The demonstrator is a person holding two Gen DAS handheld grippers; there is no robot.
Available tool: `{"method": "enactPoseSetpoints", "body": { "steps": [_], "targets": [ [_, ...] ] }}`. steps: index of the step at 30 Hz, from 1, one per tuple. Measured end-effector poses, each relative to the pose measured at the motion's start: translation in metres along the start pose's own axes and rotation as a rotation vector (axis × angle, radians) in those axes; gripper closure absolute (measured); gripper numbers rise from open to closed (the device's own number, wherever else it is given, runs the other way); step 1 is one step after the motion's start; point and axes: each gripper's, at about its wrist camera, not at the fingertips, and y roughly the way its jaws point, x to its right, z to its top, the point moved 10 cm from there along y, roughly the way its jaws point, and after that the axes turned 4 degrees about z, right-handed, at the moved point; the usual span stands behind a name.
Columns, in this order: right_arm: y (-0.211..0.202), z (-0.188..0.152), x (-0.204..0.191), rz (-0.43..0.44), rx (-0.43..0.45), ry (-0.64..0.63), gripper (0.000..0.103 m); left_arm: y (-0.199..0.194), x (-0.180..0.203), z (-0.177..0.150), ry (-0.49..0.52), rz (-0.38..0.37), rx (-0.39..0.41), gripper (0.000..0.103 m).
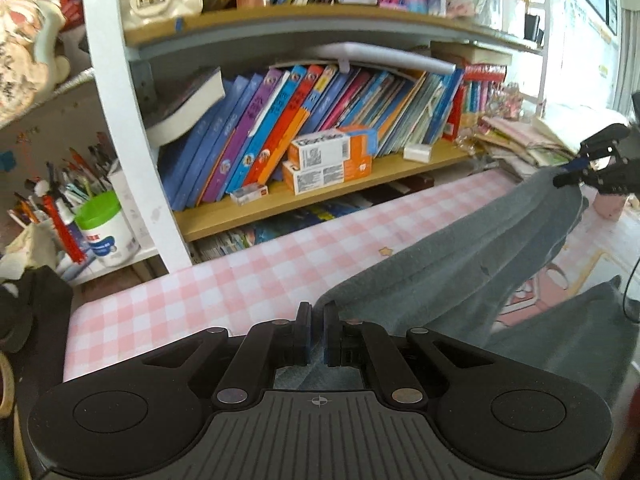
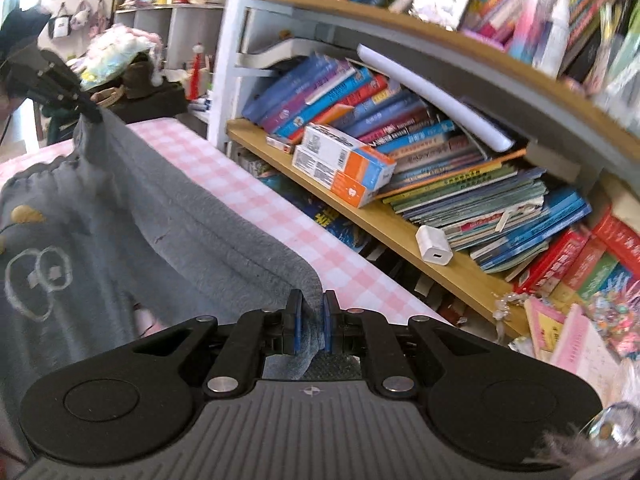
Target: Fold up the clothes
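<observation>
Stretching taut between both grippers, a grey garment [image 1: 472, 264] of soft, slightly fuzzy knit, lifted along one edge above the pink-and-white checked surface [image 1: 224, 280]. Sagging in long folds between the two held points, with the lower part draping down onto the surface. Showing, in the right wrist view, a gathered hem or waistband [image 2: 48, 172], a white outlined cartoon drawing [image 2: 38, 280] and a small yellow patch [image 2: 24, 213] on the fabric face.

Pinching a fold of that grey cloth with the left gripper [image 1: 318, 332], fingers closed on it, blue pads [image 1: 308, 340] nearly meeting with fabric bunched between. Clamping the opposite end with the right gripper [image 2: 312, 326], fingers [image 2: 297, 328] drawn in tight on a thick wad of the knit. Appearing also at the far end of the cloth in each other's view: the right gripper at the right edge of the left wrist view, the left gripper at upper left in the right wrist view.

Standing just behind the surface, a bookshelf [image 1: 320, 196] packed with leaning books [image 1: 256, 128], two orange-and-white boxes [image 1: 328, 160] and a white charger [image 2: 434, 246].
</observation>
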Motion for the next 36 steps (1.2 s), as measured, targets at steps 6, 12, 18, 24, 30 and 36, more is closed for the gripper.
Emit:
{"method": "enactPoseSetpoints", "body": {
  "steps": [6, 12, 18, 24, 30, 36],
  "targets": [
    [-0.036, -0.031, -0.044, 0.021, -0.014, 0.041, 0.094, -0.033, 0.021, -0.025, -0.033, -0.019, -0.032, 0.1],
    [-0.056, -0.071, -0.096, 0.099, -0.103, 0.077, 0.094, -0.04, 0.035, -0.064, -0.077, -0.057, -0.094, 0.1],
    [-0.054, -0.1, -0.131, 0.138, -0.179, 0.09, 0.093, -0.042, 0.049, -0.097, -0.107, -0.09, -0.14, 0.099],
    [-0.044, -0.122, -0.145, 0.166, -0.257, 0.116, 0.091, -0.041, 0.061, -0.128, -0.144, -0.091, -0.198, 0.095],
    [-0.051, -0.132, -0.153, 0.204, -0.3, 0.179, 0.077, -0.052, 0.062, -0.15, -0.233, -0.111, -0.259, 0.075],
    [-0.072, -0.143, -0.142, 0.252, -0.317, 0.496, 0.046, -0.08, 0.038, -0.168, -0.437, -0.077, -0.229, 0.054]
  ]
}}
